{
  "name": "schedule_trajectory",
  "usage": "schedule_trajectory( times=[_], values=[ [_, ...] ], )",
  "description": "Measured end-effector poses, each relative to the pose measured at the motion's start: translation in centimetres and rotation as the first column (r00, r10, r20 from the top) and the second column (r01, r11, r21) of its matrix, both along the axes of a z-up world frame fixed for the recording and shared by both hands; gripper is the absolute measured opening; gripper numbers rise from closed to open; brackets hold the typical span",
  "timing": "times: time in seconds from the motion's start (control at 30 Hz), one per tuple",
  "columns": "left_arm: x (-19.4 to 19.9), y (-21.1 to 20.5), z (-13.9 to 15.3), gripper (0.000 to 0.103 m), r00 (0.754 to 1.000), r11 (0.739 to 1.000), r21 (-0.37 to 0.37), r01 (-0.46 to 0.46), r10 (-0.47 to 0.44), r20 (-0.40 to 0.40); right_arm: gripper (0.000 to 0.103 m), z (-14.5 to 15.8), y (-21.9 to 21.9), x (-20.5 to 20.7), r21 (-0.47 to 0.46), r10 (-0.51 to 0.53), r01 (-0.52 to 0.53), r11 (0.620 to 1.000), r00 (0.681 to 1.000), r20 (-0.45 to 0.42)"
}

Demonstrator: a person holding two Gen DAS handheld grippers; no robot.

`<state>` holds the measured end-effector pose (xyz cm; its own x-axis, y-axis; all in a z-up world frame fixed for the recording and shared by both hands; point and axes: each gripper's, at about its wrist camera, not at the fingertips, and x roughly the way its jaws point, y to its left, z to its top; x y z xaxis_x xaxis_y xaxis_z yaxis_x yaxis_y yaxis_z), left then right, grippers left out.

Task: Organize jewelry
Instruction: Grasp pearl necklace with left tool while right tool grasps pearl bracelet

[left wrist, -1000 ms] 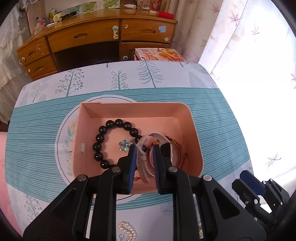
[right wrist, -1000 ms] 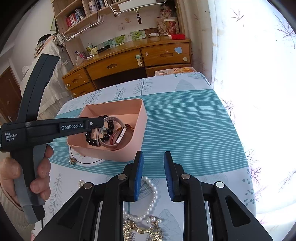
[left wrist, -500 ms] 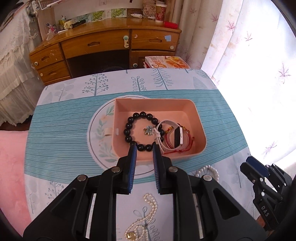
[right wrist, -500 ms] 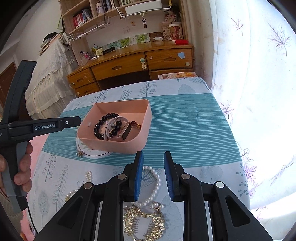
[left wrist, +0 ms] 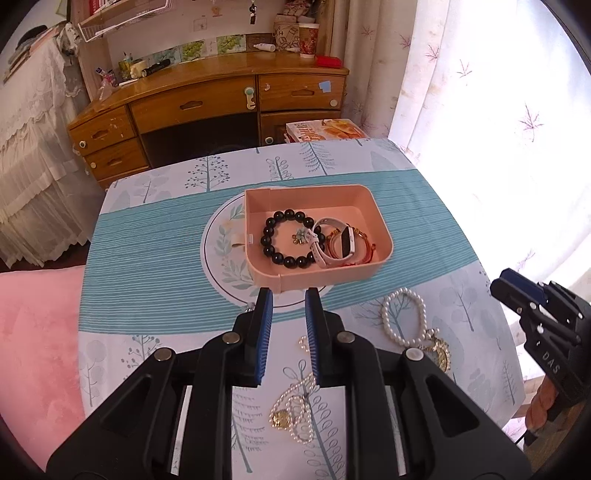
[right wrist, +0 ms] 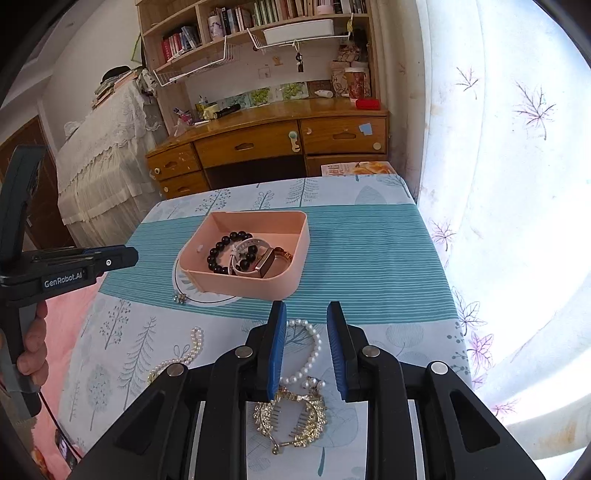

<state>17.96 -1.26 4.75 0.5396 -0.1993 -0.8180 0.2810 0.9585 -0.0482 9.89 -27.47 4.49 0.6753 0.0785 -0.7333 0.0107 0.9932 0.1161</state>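
Both claws, left (left wrist: 289,295) and right (right wrist: 306,308), gape empty, the white pearl bracelet (right wrist: 308,350) lying between the right one's fingers, near the pink rectangular tray (right wrist: 255,286).

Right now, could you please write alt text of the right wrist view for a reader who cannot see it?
The open right gripper hovers over a white pearl necklace and a gold hair comb on the tree-print tablecloth. Beyond them, a pink plastic box holds a black bead bracelet and a watch. The left gripper shows at the left.

Wooden desk (left wrist: 207,99) with drawers, bookshelf (right wrist: 258,22) above, sunlit leaf-print curtain (left wrist: 480,110), lace-draped furniture (right wrist: 107,155)
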Motion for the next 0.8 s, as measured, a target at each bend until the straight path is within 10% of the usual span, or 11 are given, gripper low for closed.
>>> schedule_trajectory(
  times=[0.8],
  values=[
    [-7.9,4.5,-11.0,0.036,0.951,0.997,-0.071,-0.045,0.021,-0.31,0.023,-5.7,-0.9,-0.1,-0.024,0.032,-0.036,0.999,0.988,-0.149]
  ],
)
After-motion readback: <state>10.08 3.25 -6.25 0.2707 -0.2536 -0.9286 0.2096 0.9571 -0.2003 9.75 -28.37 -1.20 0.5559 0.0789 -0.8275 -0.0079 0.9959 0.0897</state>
